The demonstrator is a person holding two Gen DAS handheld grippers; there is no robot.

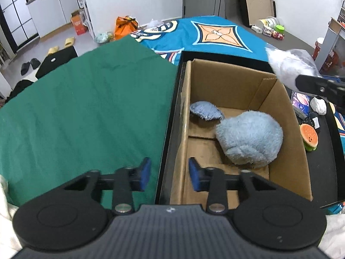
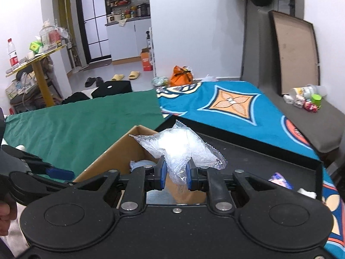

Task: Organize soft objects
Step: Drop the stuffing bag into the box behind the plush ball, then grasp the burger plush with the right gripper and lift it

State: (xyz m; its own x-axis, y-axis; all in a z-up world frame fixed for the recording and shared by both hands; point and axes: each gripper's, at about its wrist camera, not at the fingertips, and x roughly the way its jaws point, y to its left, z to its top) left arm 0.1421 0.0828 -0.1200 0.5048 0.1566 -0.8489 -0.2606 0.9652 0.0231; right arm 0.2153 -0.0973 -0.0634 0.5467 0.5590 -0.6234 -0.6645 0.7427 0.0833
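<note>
An open cardboard box stands in a black tray. In it lie a round light-blue plush and a smaller blue furry piece. My left gripper hovers over the box's near left wall, its blue pads apart with nothing between them. My right gripper is shut on a clear plastic bag of white fluff, held above the box's right rim. The left wrist view shows that bag at the upper right.
A green cloth lies left of the tray and a blue patterned blanket behind it. Right of the box sit a burger toy, a small black toy and a white lump. A hand shows at the right wrist view's left edge.
</note>
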